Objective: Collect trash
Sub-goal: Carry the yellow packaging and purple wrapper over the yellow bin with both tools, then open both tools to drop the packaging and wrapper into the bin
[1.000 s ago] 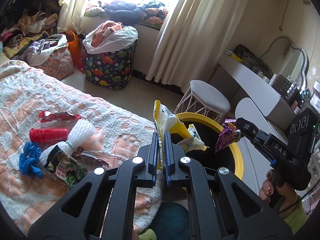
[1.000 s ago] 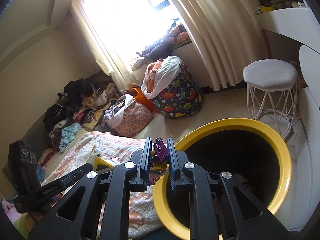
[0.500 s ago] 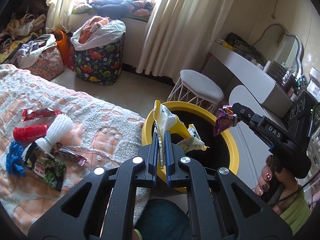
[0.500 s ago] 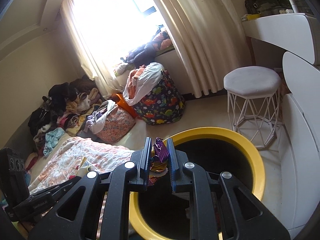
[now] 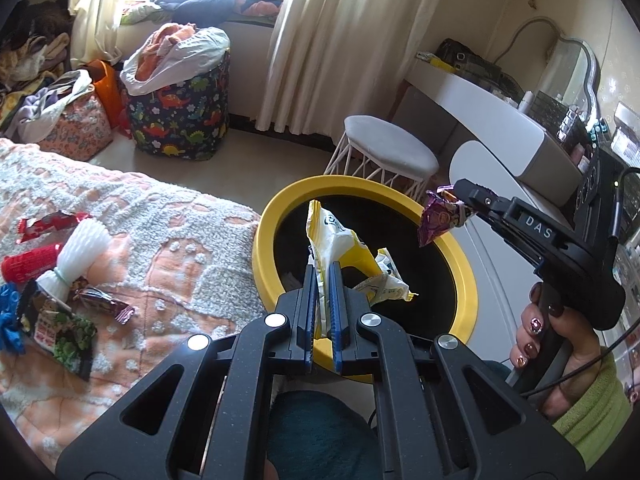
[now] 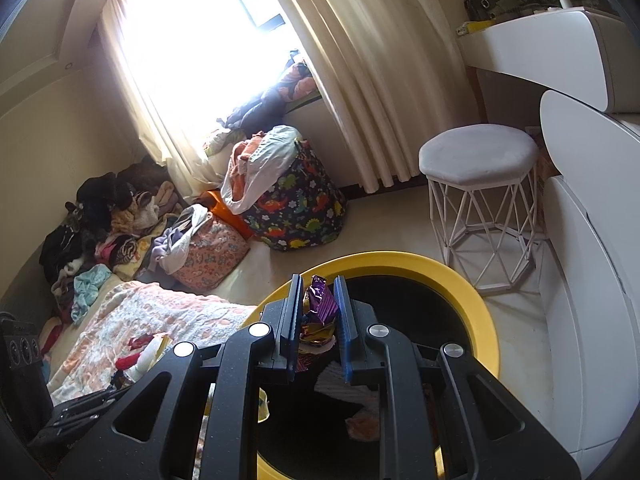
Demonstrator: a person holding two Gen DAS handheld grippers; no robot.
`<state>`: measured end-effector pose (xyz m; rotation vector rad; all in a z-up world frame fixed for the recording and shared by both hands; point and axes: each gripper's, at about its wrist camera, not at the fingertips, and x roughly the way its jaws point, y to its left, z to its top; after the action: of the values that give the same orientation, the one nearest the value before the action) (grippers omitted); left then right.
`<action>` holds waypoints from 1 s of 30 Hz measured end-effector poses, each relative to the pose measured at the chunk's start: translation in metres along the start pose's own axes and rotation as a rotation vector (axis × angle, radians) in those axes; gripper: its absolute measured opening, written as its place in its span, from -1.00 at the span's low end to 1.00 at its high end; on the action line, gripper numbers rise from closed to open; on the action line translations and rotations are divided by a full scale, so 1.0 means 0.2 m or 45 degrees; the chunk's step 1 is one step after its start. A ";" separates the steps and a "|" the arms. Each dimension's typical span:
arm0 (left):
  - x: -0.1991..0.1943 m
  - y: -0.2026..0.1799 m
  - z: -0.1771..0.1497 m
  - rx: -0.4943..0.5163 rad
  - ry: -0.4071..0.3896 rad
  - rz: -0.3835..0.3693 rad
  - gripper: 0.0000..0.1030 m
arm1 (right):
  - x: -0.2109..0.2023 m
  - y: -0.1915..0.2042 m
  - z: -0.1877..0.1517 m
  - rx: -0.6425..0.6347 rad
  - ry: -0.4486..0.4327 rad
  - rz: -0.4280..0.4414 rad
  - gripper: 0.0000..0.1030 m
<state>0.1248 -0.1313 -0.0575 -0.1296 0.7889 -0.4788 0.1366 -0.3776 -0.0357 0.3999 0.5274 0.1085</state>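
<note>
In the left wrist view, the left gripper (image 5: 323, 270) sits at lower centre with its blue-padded fingers (image 5: 310, 300) pressed close on a crumpled yellow-and-white plastic snack bag (image 5: 340, 246), which stands up over the dark mouth of the round yellow-rimmed trash bin (image 5: 264, 236). At the right of that frame the right gripper (image 5: 456, 200) reaches in from the side, clamped on a small purple foil wrapper (image 5: 438, 220) hanging above the bin's far rim; a hand (image 5: 560, 344) with dark painted nails grips its black handle. In the right wrist view, the right gripper (image 6: 318, 300) is at centre, its jaws a little apart with the purple foil wrapper (image 6: 320, 304) pinched between them, directly over the bin (image 6: 472, 292), where crumpled scraps already lie inside. At the left of the left wrist view, on the peach-and-white textured bedspread (image 5: 180, 248), more litter lies in a cluster: a red wrapper (image 5: 48, 224), a red ribbed cylinder (image 5: 28, 264), a white foam fruit net (image 5: 76, 256), a dark printed packet (image 5: 60, 328) and a small dark candy wrapper (image 5: 106, 304). Beyond the bin stands a white wire-frame stool (image 6: 480, 192) with a grey cushion, and a dinosaur-print laundry basket (image 6: 296, 208) sits below the curtained window.
</note>
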 end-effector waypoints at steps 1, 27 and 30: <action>0.01 -0.01 0.00 0.003 0.005 -0.002 -0.94 | 0.00 -0.01 0.00 0.006 0.001 -0.004 -0.70; 0.28 -0.08 -0.04 0.049 0.134 -0.015 -0.94 | 0.10 -0.15 -0.06 0.103 0.045 -0.081 -0.66; 0.29 -0.10 -0.04 0.063 0.128 -0.016 -0.92 | 0.10 -0.16 -0.06 0.136 0.048 -0.079 -0.66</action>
<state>0.1476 -0.1746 -0.0951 -0.0647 0.8742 -0.5192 0.1481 -0.3994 -0.0683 0.4857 0.5841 0.0280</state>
